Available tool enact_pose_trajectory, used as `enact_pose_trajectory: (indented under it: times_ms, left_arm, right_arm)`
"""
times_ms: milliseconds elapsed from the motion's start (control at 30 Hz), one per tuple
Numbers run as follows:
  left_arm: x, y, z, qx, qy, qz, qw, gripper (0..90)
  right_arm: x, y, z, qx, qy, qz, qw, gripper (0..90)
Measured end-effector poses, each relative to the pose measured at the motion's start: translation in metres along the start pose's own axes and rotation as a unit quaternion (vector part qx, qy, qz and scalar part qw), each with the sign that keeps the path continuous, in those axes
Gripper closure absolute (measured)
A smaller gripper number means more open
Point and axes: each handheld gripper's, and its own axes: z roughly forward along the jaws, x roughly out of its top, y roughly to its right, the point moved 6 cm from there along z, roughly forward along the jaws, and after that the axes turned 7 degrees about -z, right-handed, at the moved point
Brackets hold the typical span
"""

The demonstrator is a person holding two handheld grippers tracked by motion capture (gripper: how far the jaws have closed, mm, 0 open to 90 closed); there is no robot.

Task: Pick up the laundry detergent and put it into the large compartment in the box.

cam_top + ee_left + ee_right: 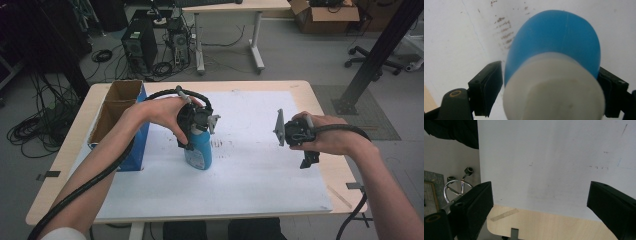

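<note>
Pale wooden table [300, 90] in a workshop room, its top covered by a white sheet [250, 180] carrying brownish smudges [220, 144] near the middle. Blue cardboard box [120, 125], open at the top, stands at the table's left edge. Blue plastic bottle [198, 150] with a white cap [554, 87] stands upright on the sheet, just right of the box. Left gripper [192, 131] comes down over the bottle from above; its jaws flank the cap at a medium gap, the right pad against the bottle, the left pad [492, 85] just short of it with a sliver of sheet visible between. Right gripper [306, 159] hangs above the sheet's right side, well apart from the bottle, jaws spread wide with nothing between them. Floor behind: computer towers [141, 47], cable tangles, a second desk.
</note>
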Motion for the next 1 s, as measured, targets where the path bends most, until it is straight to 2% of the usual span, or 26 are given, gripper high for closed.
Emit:
enact_pose_trajectory:
  times_ms: [267, 300, 533, 933, 1000]
  left_arm:
    - [0.0022, 0.0005, 0.0028, -0.003, 0.001, 0.001, 1.0, 20.8]
    - [0.0023, 0.0007, 0.0031, -0.004, 0.001, 0.002, 1.0, 21.0]
    - [0.0037, 0.0008, 0.0034, -0.005, -0.002, 0.004, 1.0, 22.5]
    - [0.0061, 0.0, 0.0041, -0.007, -0.001, 0.007, 0.9999, 26.3]
    - [0.0066, 0.0008, 0.0045, -0.011, -0.003, 0.01, 0.9999, 29.1]
  right_arm:
    - [-0.0007, -0.0014, 0.0004, 0.001, -0.001, 0.004, 1.0, 6.5]
    - [-0.0002, 0.0, 0.0006, -0.002, 0.003, -0.004, 1.0, 6.5]
    - [0.0014, -0.0008, 0.0003, -0.003, 0.004, -0.005, 1.0, 6.5]
    - [-0.0003, -0.0018, 0.0013, -0.002, 0.003, -0.001, 1.0, 6.5]
    - [-0.0002, -0.0018, 0.0016, -0.003, 0.004, -0.002, 1.0, 6.5]
